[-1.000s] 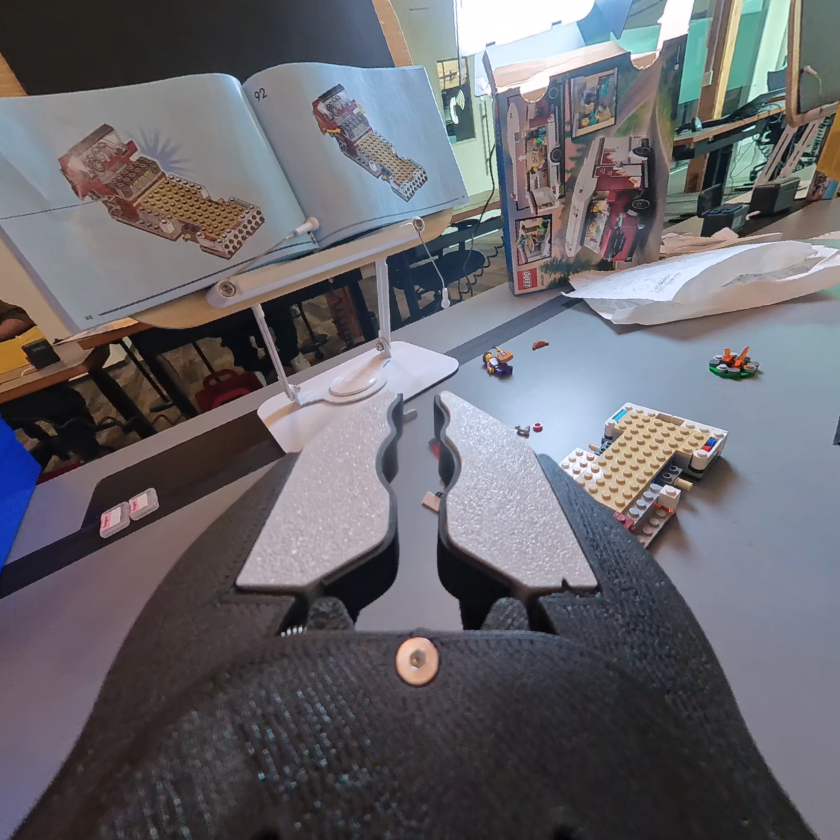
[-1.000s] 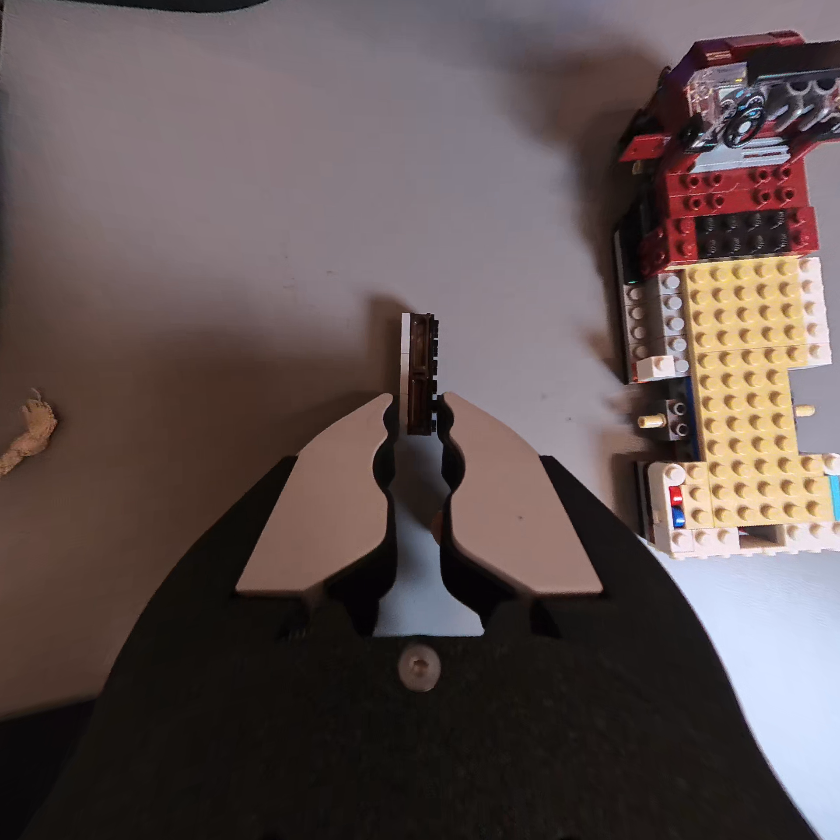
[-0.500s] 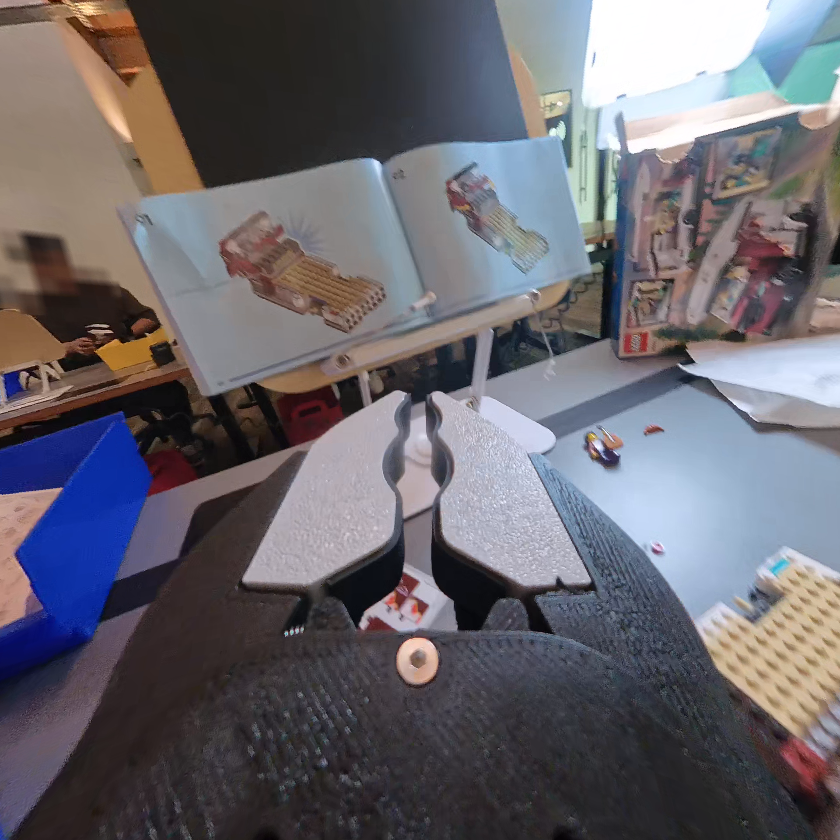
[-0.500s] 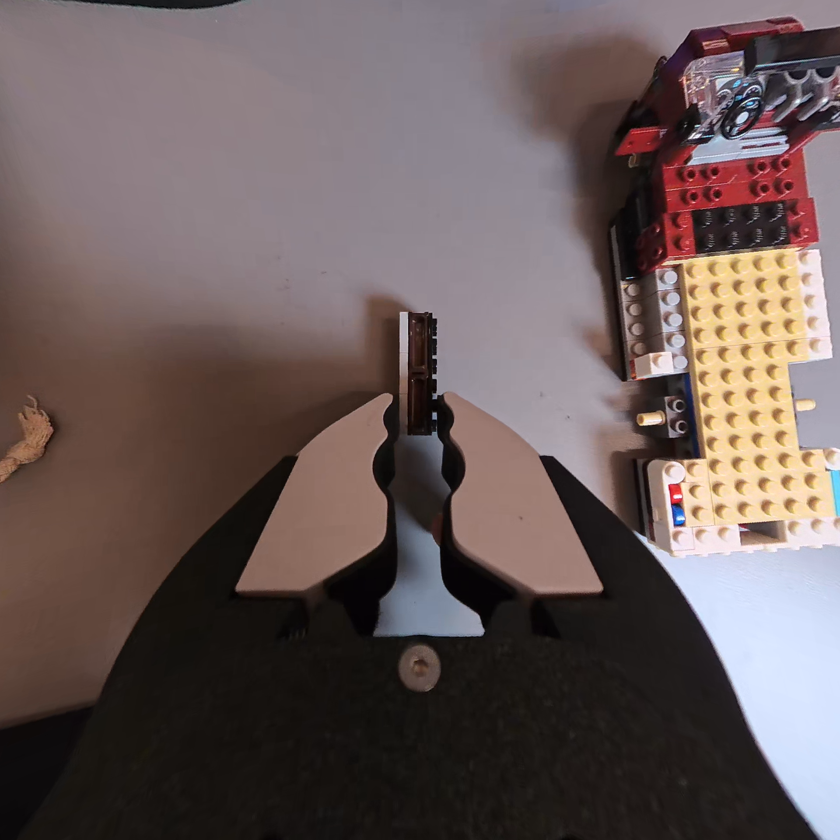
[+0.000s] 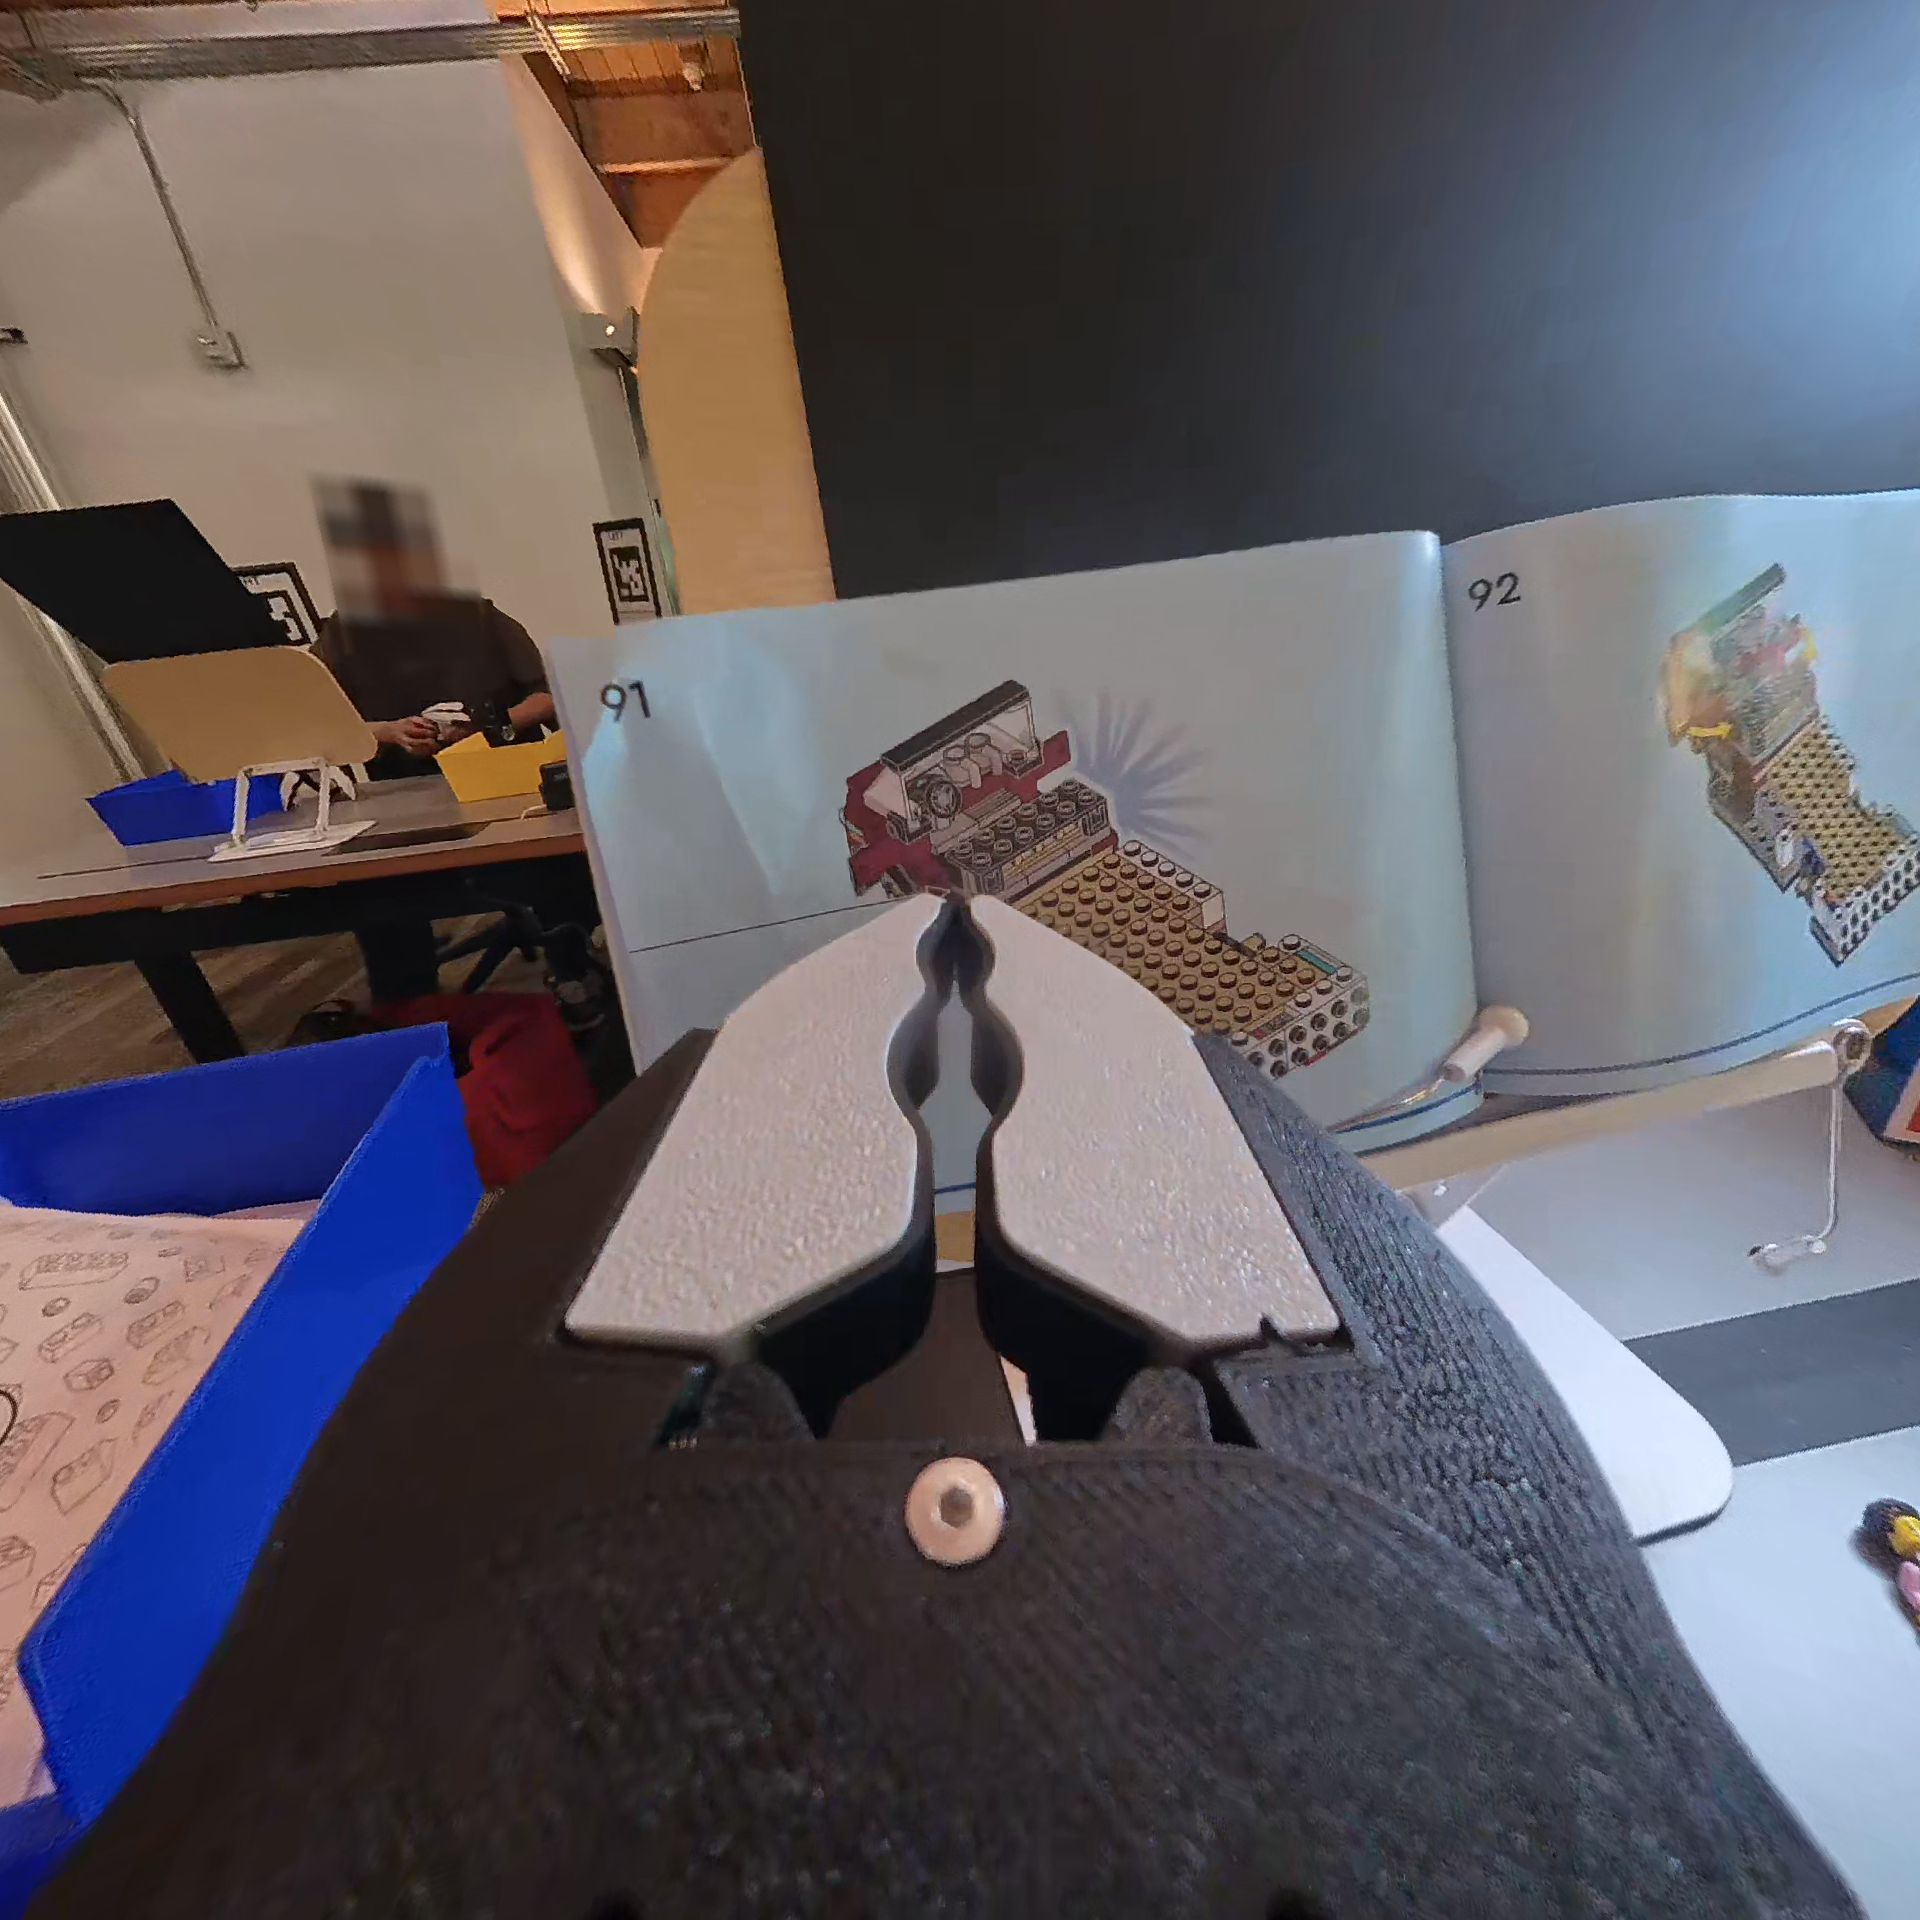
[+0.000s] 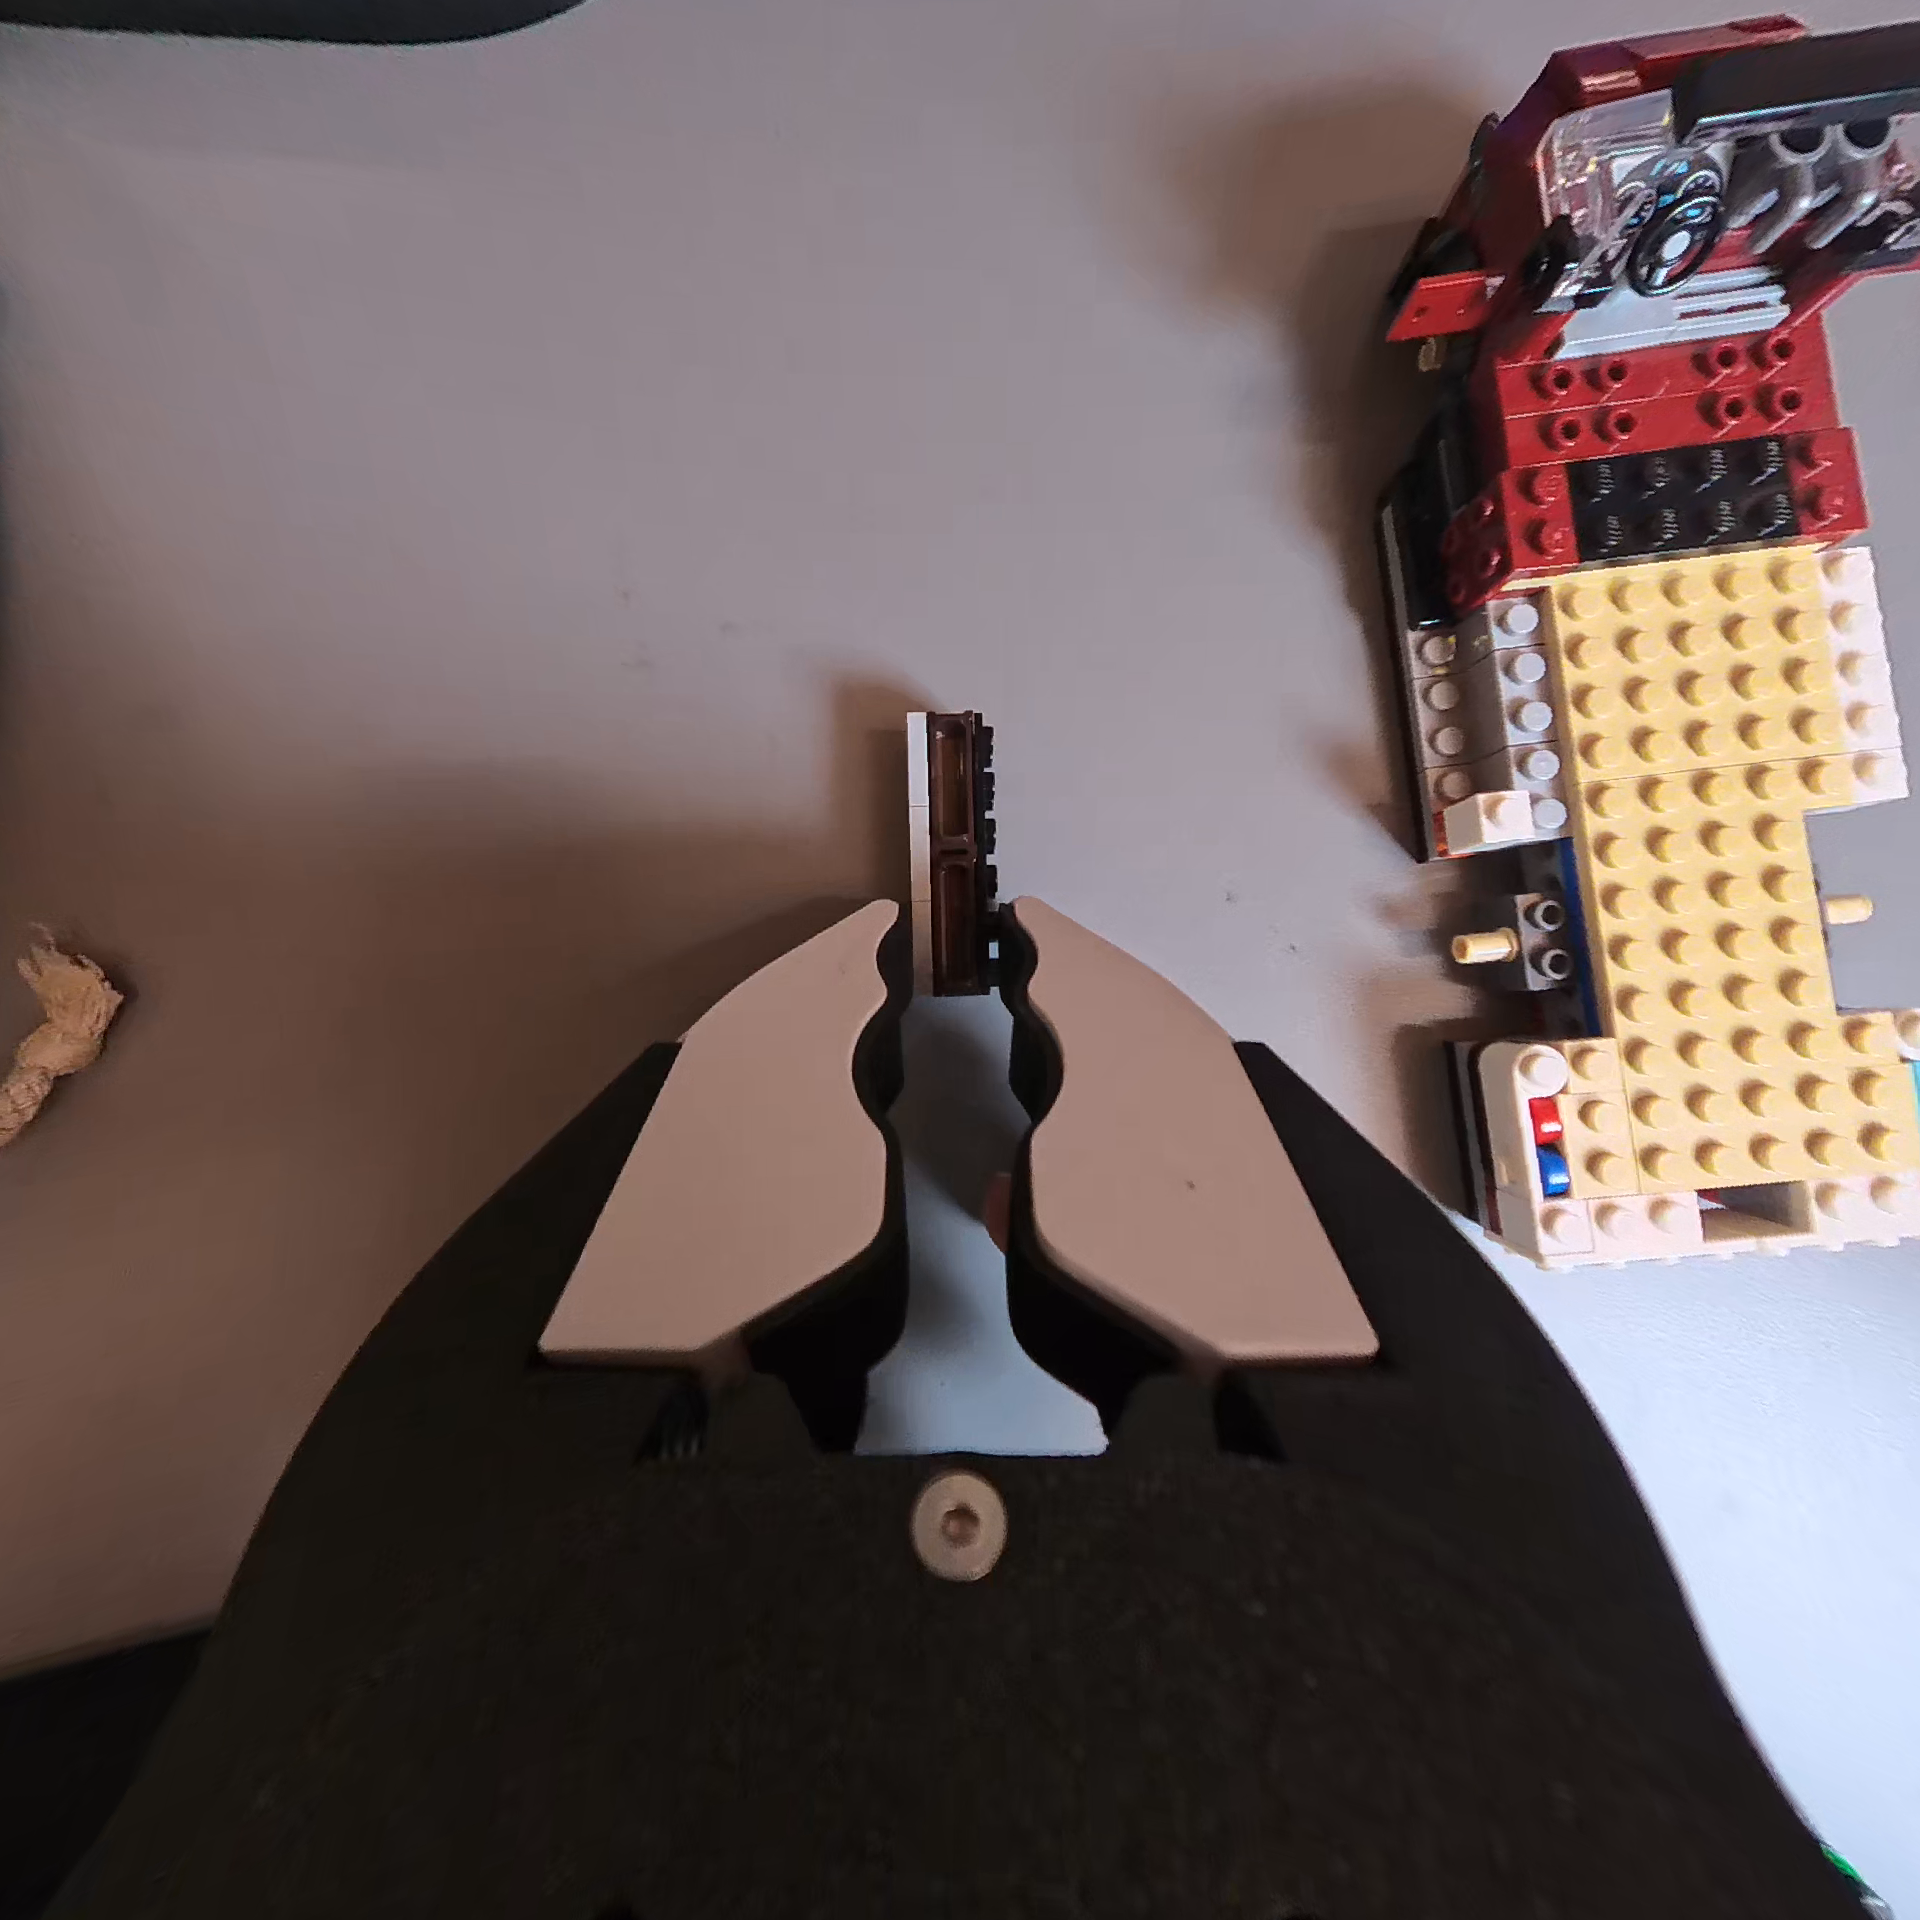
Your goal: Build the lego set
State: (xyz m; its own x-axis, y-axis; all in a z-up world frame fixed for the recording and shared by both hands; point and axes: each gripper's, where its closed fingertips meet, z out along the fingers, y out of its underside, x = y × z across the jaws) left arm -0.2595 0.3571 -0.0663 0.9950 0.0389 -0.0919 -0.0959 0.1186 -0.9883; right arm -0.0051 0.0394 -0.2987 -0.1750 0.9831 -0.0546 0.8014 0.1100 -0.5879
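My left gripper (image 5: 954,914) is shut, its fingertips meeting in the air in front of the open instruction booklet (image 5: 1039,727); I see nothing between them. My right gripper (image 6: 954,920) is shut on a small flat sub-assembly (image 6: 951,821) of brown, white and black pieces. It is held on edge above the grey table (image 6: 520,416), with the left pad on the white side and the right pad on the black studs. The partly built vehicle (image 6: 1704,790), dark red cab and tan studded floor, lies on the table to the right of the right gripper.
The booklet rests on a white stand (image 5: 1558,1195). A blue bin (image 5: 208,1299) holding a printed paper bag (image 5: 104,1351) is at the left. A minifigure (image 5: 1901,1558) lies at the right edge. A crumpled scrap (image 6: 57,1023) lies left of the right gripper. A person (image 5: 416,665) sits at a far table. My hands' fingertips stand some 45 centimeters from each other. My right tips are roughly 15 centimeters from the crumpled scrap (image 6: 57,1023).
My left gripper swung up and to the left, from looking at the table and build to facing the booklet, and its jaws closed. My right gripper stayed nearly still, holding the sub-assembly.
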